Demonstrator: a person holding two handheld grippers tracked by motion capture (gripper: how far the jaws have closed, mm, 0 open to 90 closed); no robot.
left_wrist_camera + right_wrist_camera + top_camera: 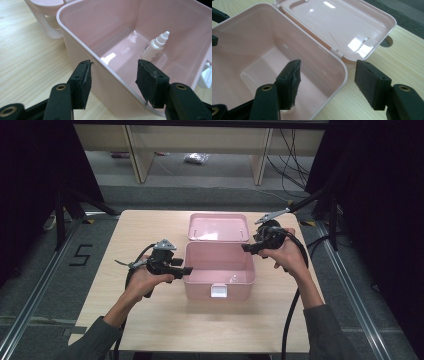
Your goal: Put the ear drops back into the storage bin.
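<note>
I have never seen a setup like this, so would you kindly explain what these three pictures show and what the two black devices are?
A person holds a hand-held set of tongs in each hand: the left tongs and the right tongs. One picture looks down from above the light wooden table. The other two come from cameras riding on each set of tongs, looking along the black jaws. On the table stands an open pink plastic box, its lid folded back, with a small white dropper bottle inside. Each pair of jaws straddles a box wall without pressing it, so nothing is held.
</note>
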